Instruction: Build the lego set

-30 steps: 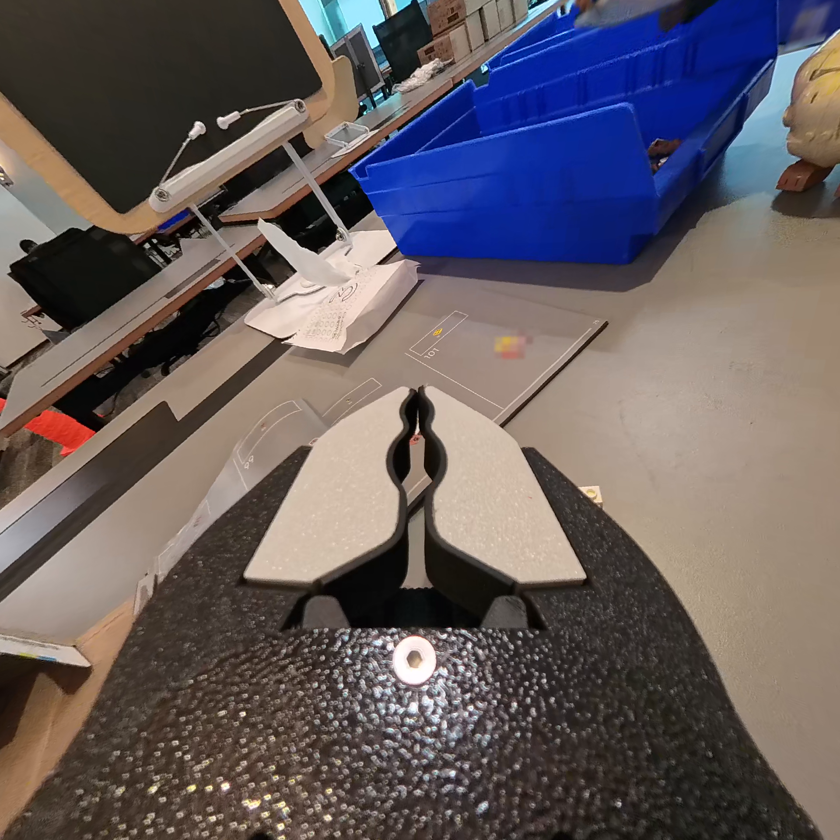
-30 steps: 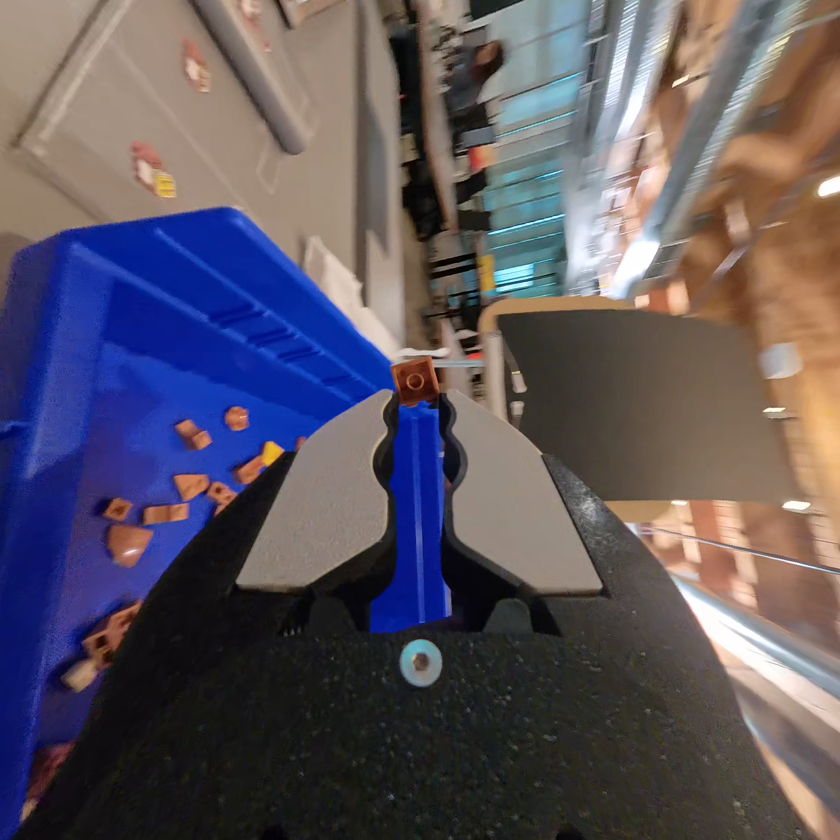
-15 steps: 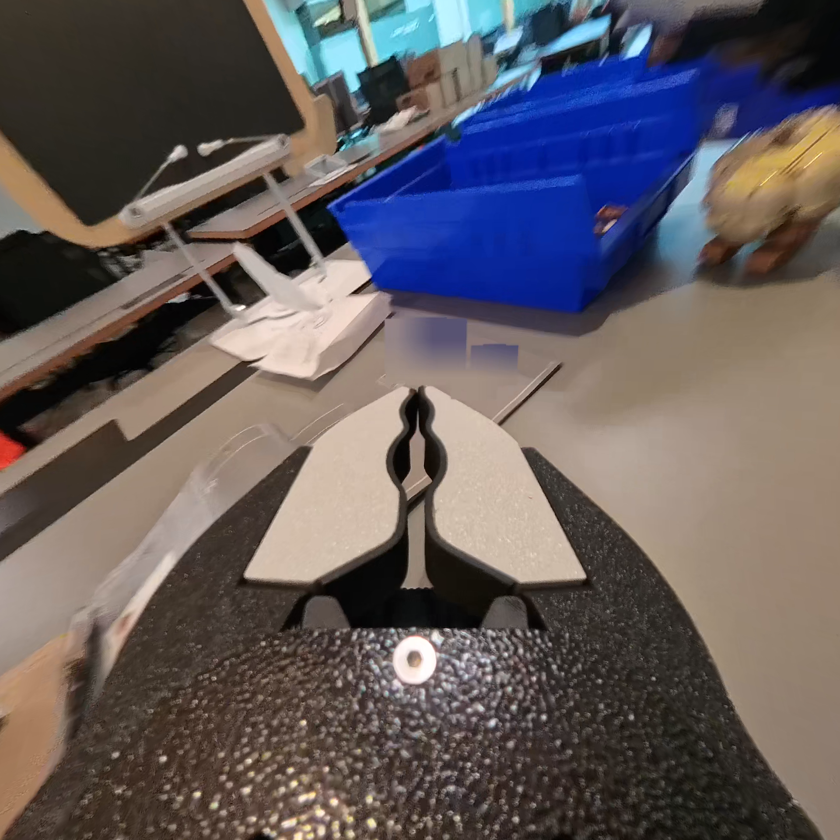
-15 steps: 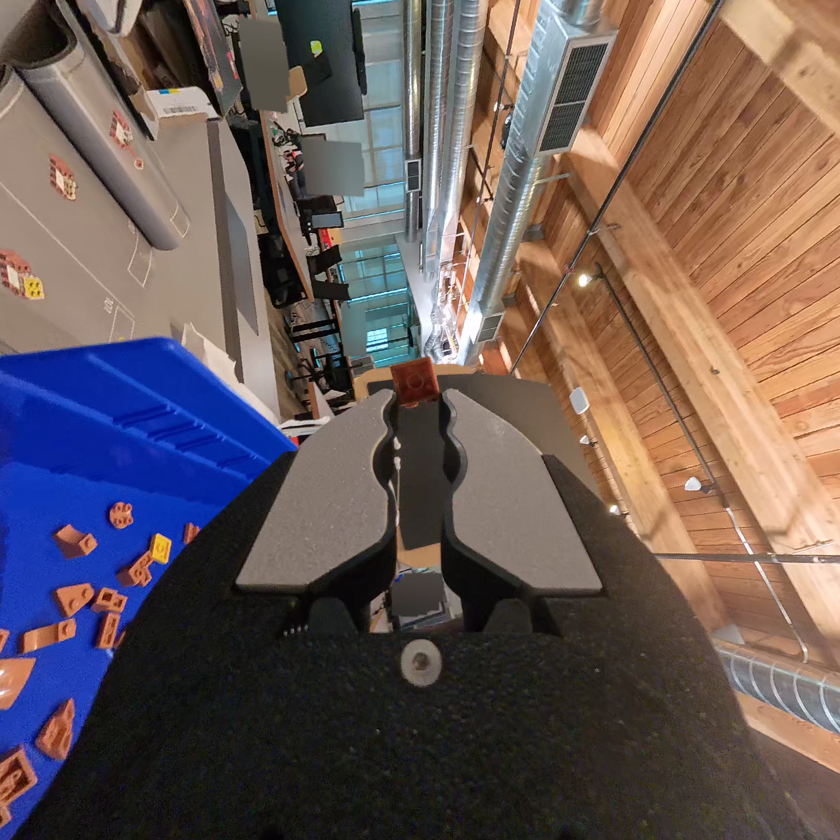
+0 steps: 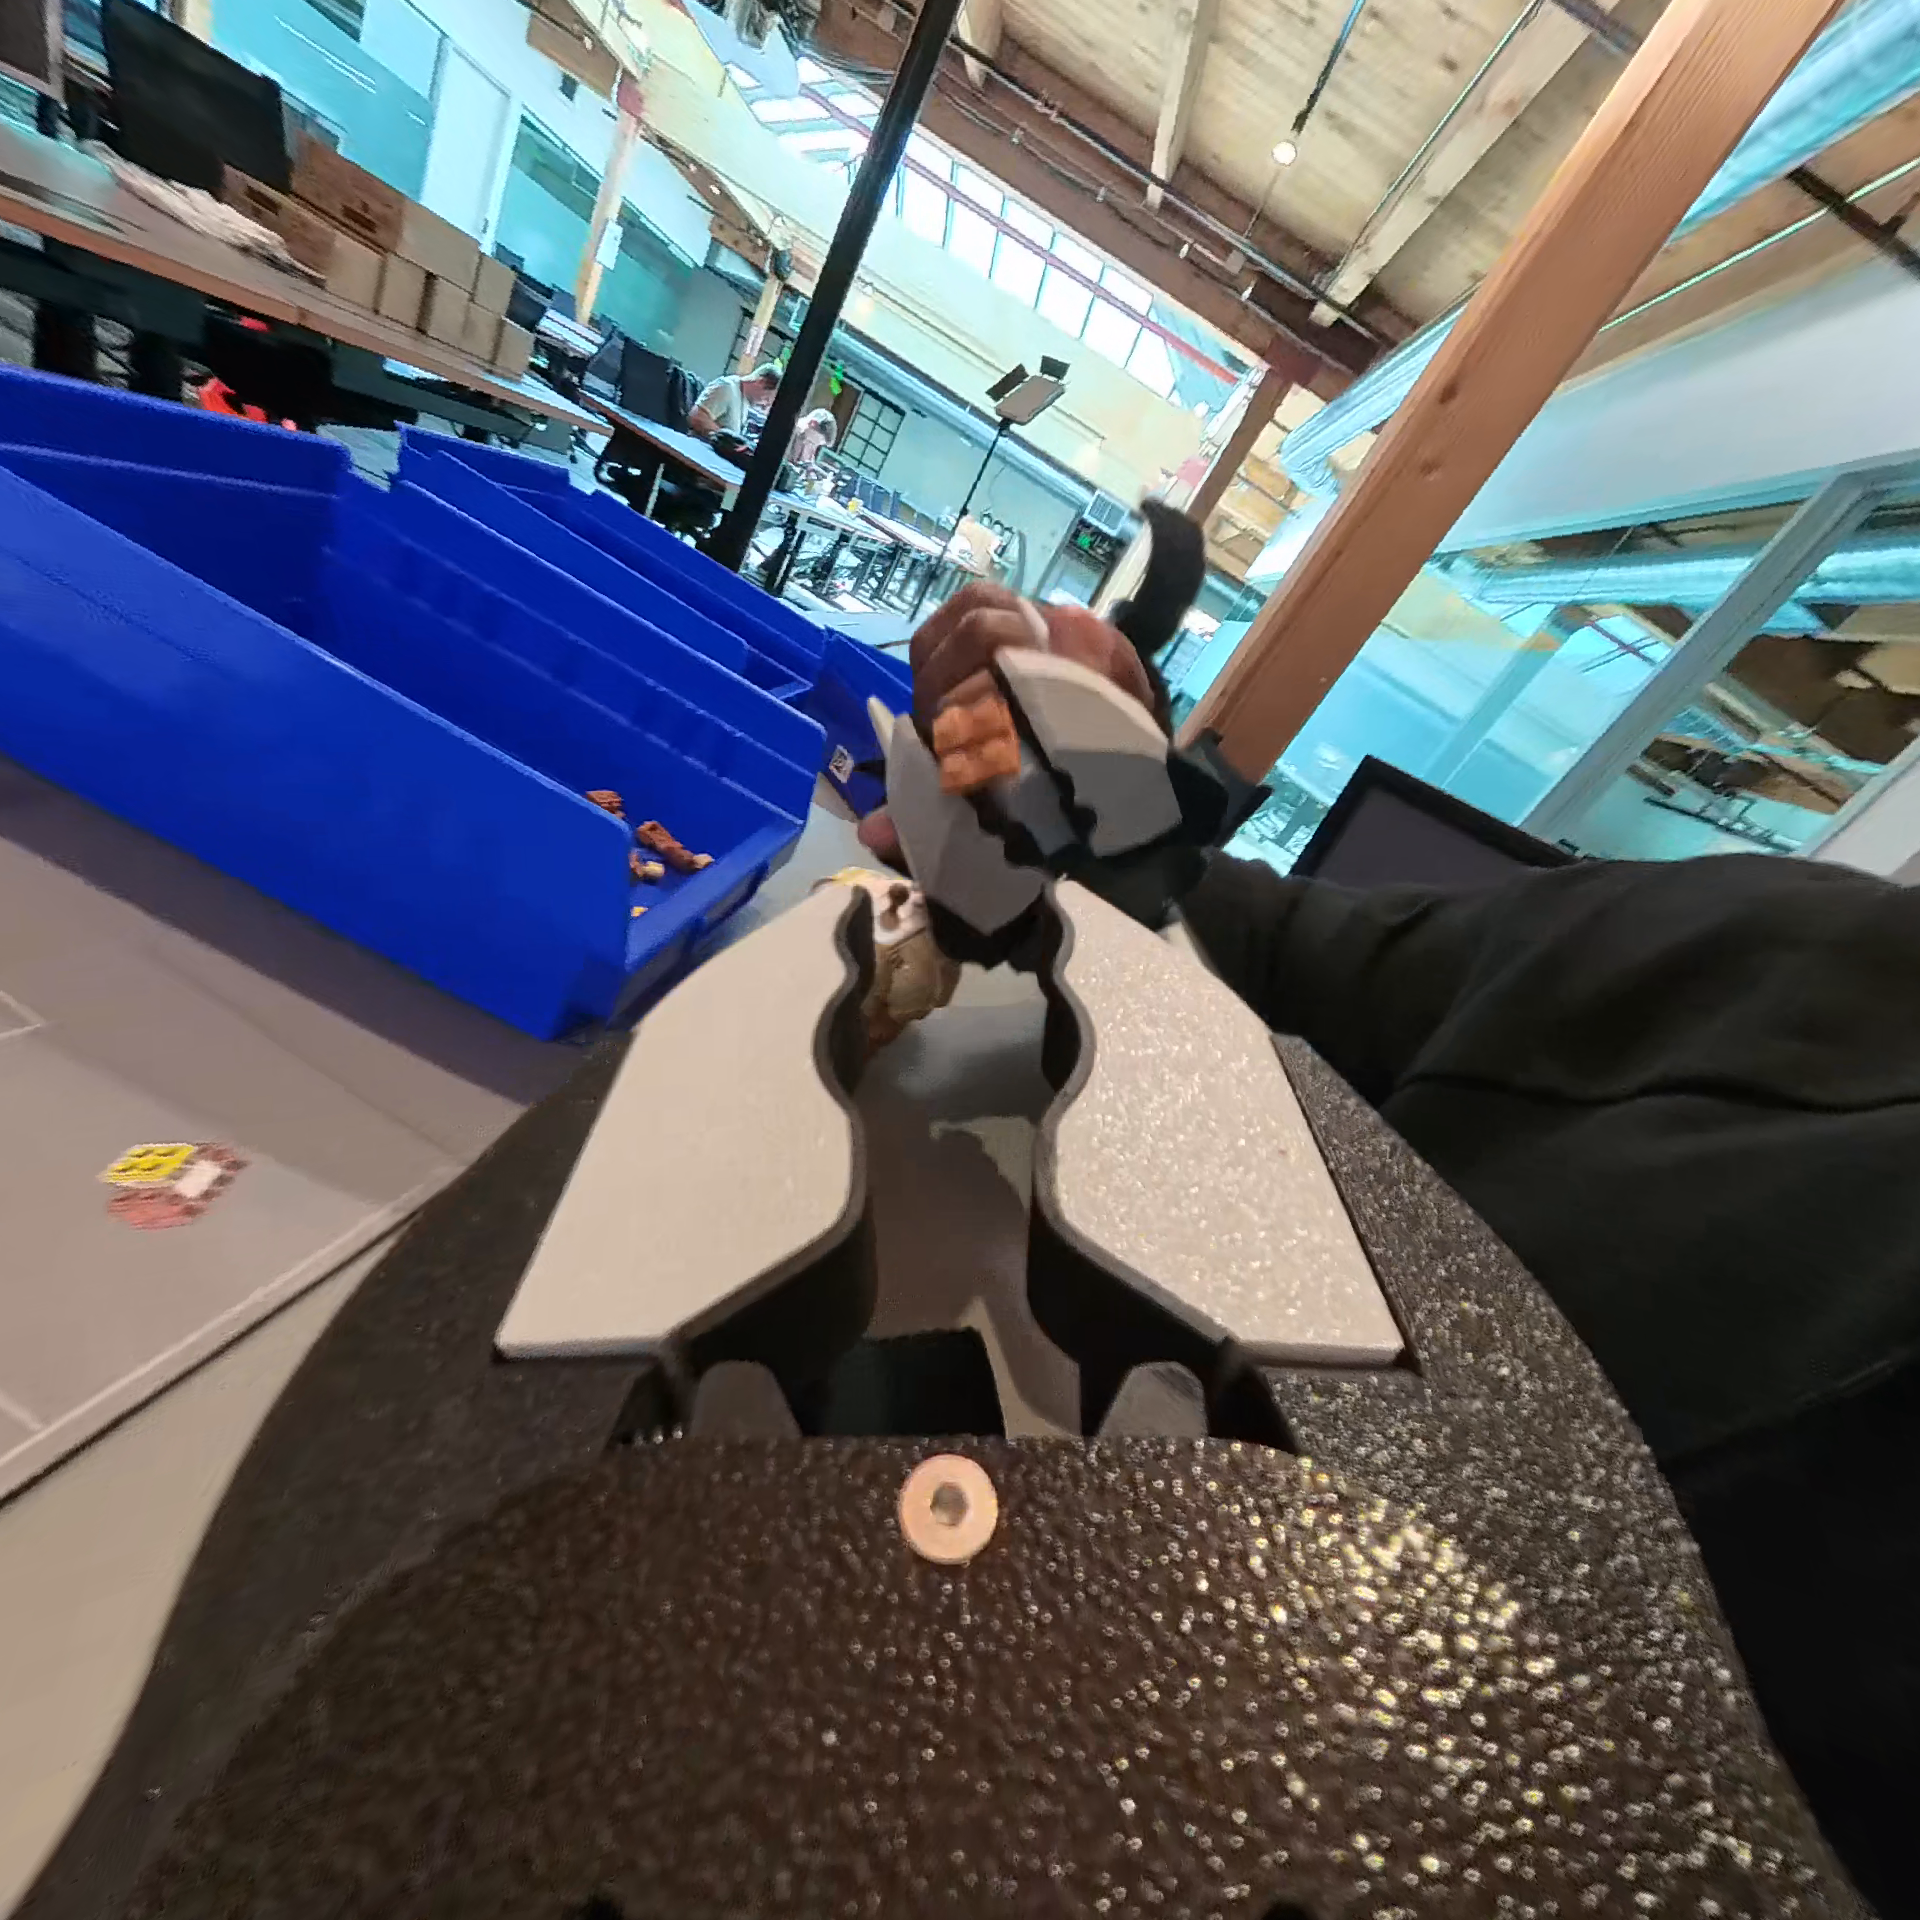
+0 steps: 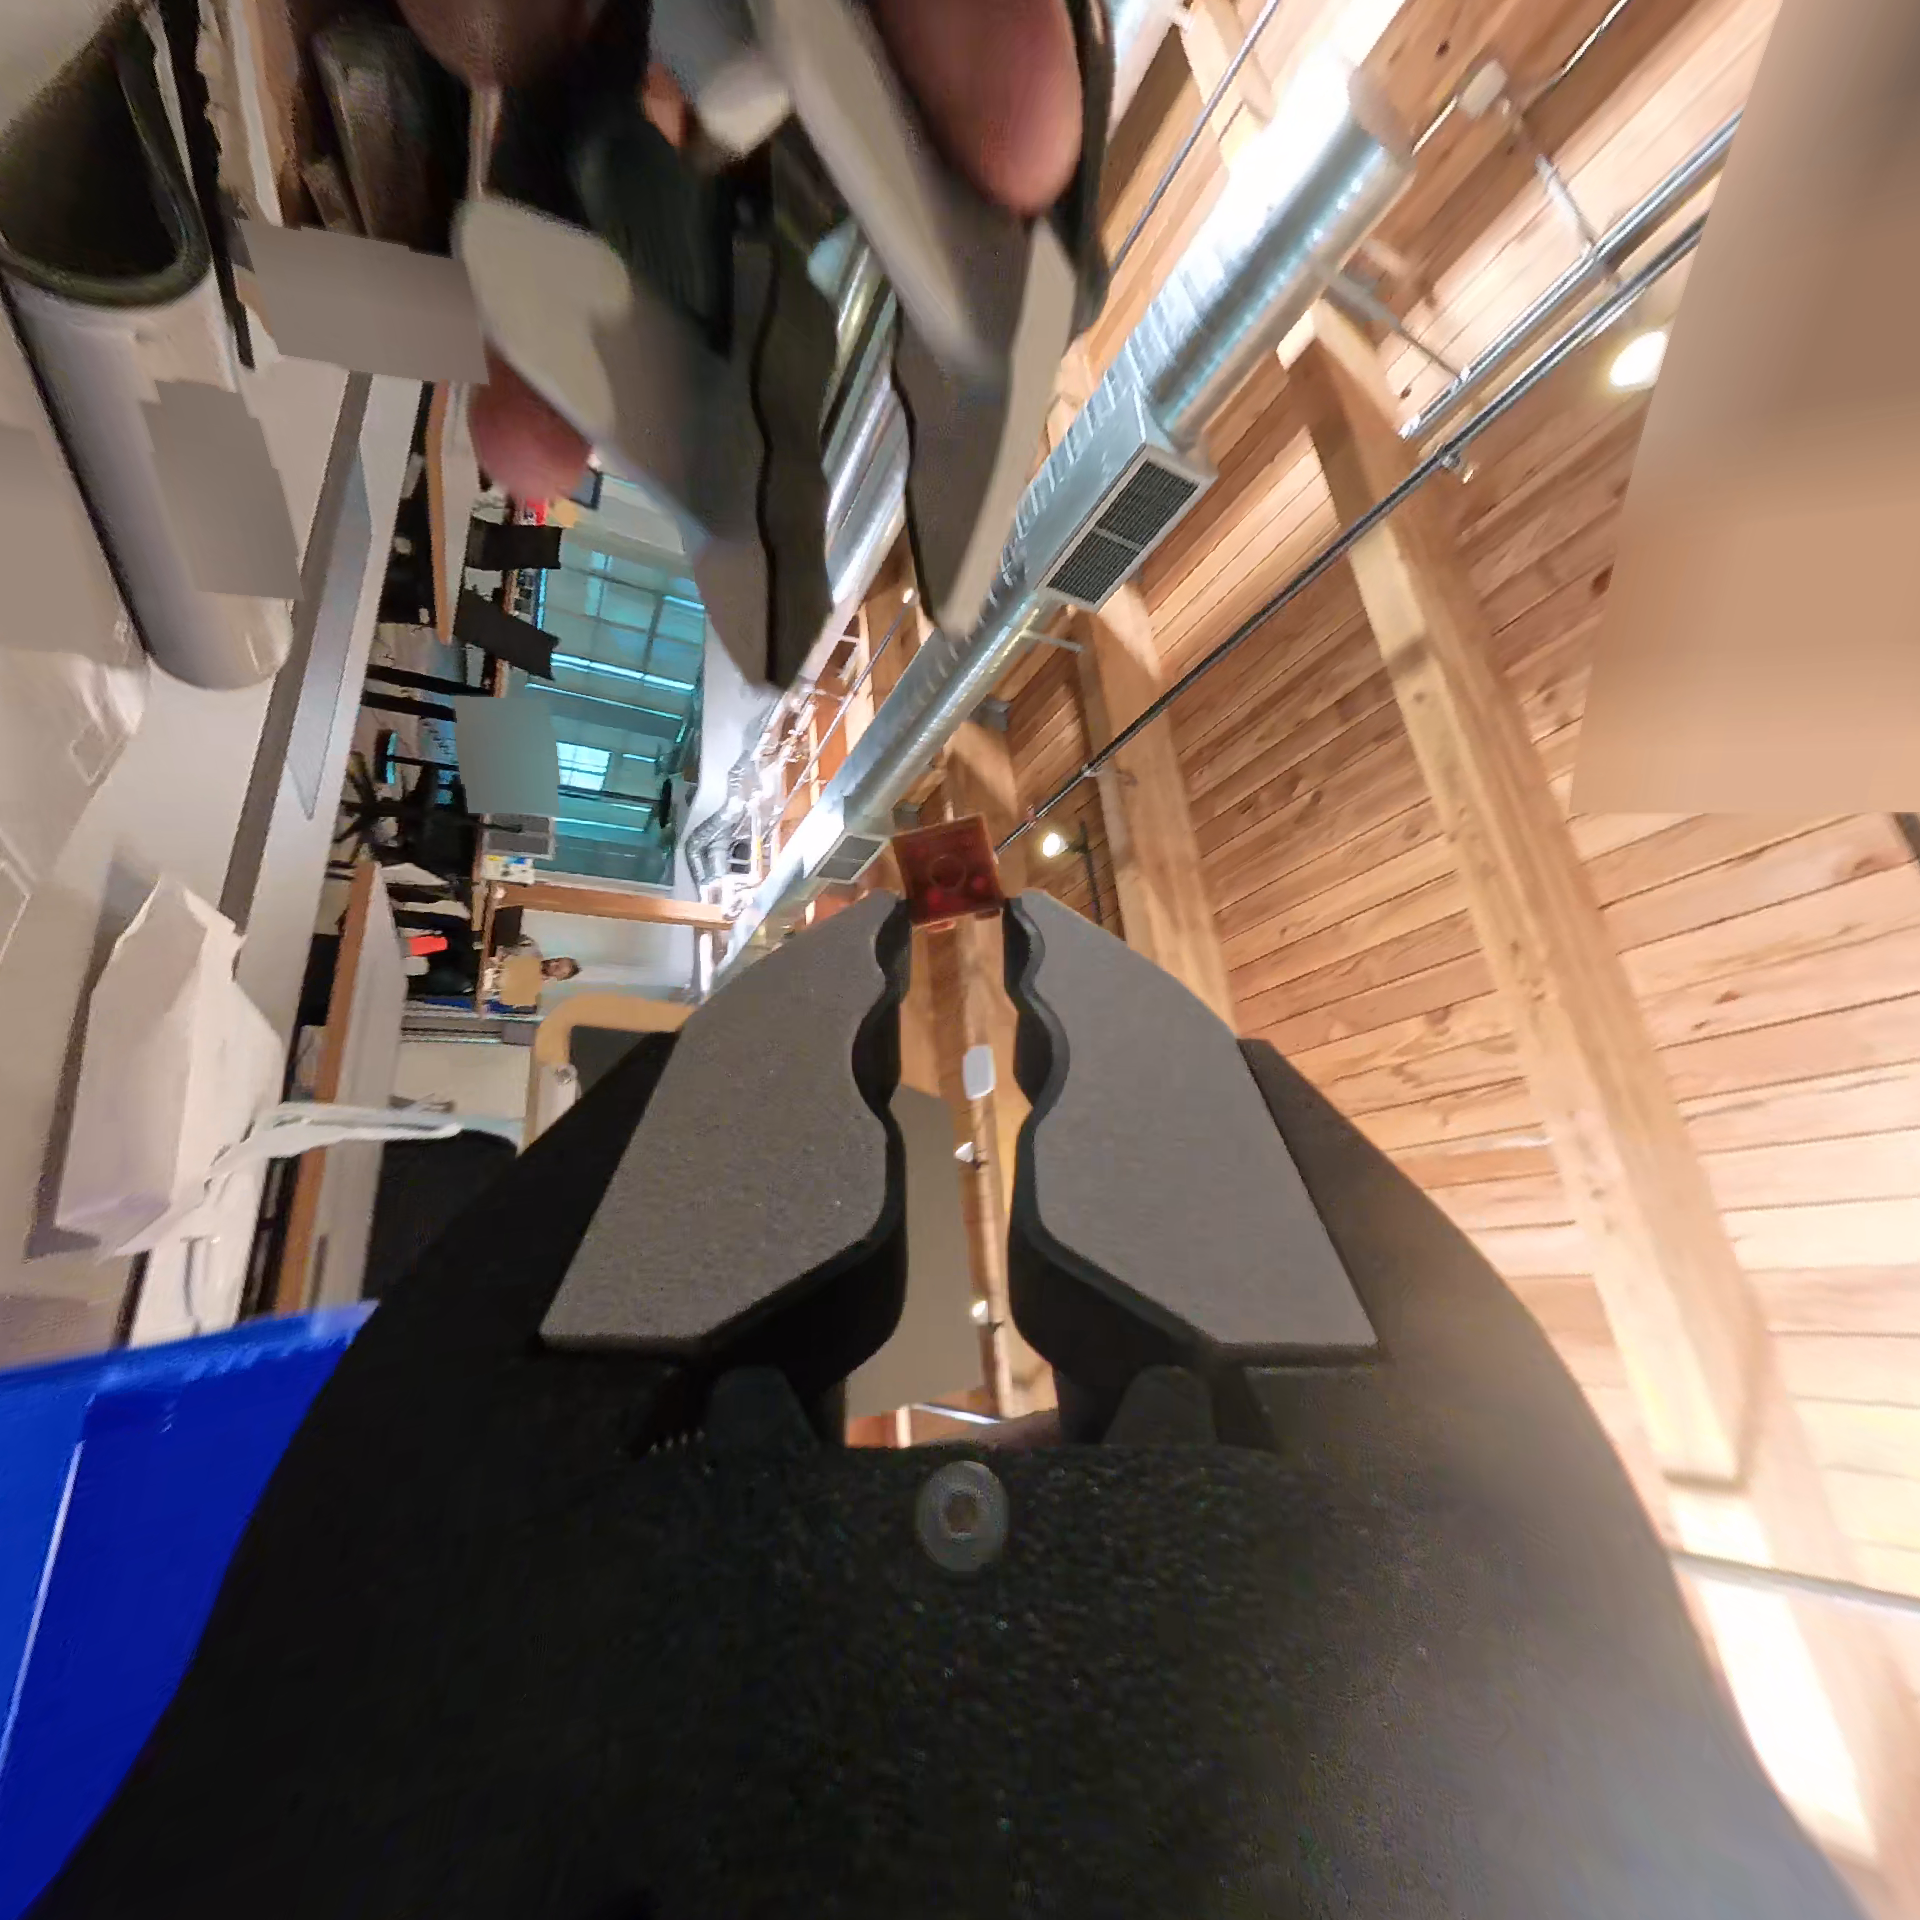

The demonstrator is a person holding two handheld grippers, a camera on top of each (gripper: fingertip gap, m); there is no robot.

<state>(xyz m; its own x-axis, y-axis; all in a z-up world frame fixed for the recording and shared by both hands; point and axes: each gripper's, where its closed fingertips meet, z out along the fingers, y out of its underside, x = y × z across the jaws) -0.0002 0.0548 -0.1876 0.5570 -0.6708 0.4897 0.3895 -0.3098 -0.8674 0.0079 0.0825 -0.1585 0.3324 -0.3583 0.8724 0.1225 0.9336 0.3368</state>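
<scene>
My left gripper (image 5: 951, 914) is open with nothing between its pads. Just ahead of it and a little higher is my right gripper (image 5: 997, 774), held by a hand. It is shut on a small reddish-brown brick (image 5: 975, 743), pinched at the fingertips. In the right wrist view the same brick (image 6: 951, 871) sticks out past the tips of my right gripper (image 6: 954, 912), which points up at the ceiling. My left gripper (image 6: 862, 613) shows blurred at the top of that view, jaws apart and pointing towards the brick. A tan and brown toy figure (image 5: 904, 971) stands on the grey table behind the gap of the left jaws.
Blue bins (image 5: 416, 790) stand to the left, the nearest with brown pieces (image 5: 665, 847) in it. A bin corner shows in the right wrist view (image 6: 156, 1558). A grey mat with a small printed picture (image 5: 171, 1179) lies at the left. A black sleeve (image 5: 1558, 1039) fills the right. Spacing between my two grippers at the tips: around 4 cm.
My left gripper opened from shut and swung right and up to face the right gripper. My right gripper lifted away from the bin and tipped upward, keeping the brick.
</scene>
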